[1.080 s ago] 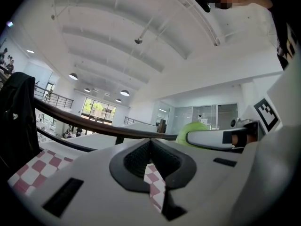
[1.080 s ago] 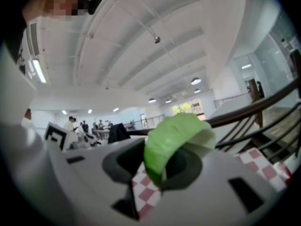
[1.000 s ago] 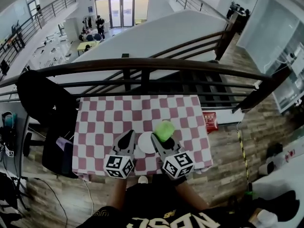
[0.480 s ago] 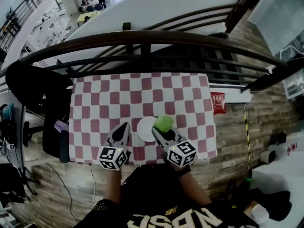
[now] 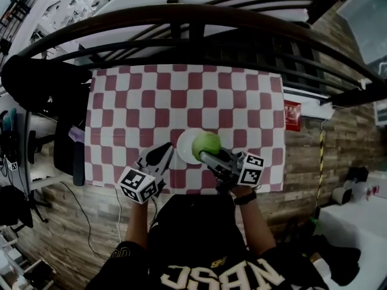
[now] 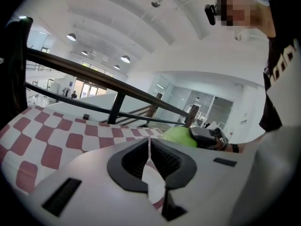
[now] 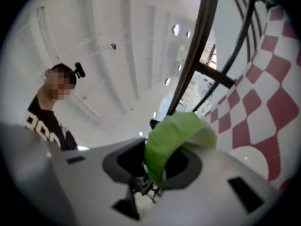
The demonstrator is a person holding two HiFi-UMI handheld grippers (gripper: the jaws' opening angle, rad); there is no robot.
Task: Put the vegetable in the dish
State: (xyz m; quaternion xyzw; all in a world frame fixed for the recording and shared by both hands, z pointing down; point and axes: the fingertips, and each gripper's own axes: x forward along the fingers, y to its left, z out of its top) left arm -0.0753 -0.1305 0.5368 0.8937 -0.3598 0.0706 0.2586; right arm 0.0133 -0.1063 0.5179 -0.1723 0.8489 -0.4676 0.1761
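While clamped between the fingers of the right gripper [image 5: 205,154], the green leafy vegetable [image 5: 207,142] sits over the right part of the white dish [image 5: 183,147] in the head view. Whether it touches the dish cannot be told. The right gripper view shows these fingers held partly apart by the leaf, which folds out over their tips.

The dish rests near the front edge of the bench [image 5: 121,101], on a red-and-white checked cloth [image 5: 242,95]. The right gripper's body covers the dish's near right rim.

The left gripper [image 5: 165,151] lies just left of the dish, tips close to the rim. Its fingers are pressed together with nothing between them.

A dark railing [image 5: 193,18] runs along the far side of the bench. A black chair [image 5: 45,86] stands at the left end. A small red object [image 5: 292,115], too small to identify, sits beside the right end, above the wooden floor [image 5: 302,180].
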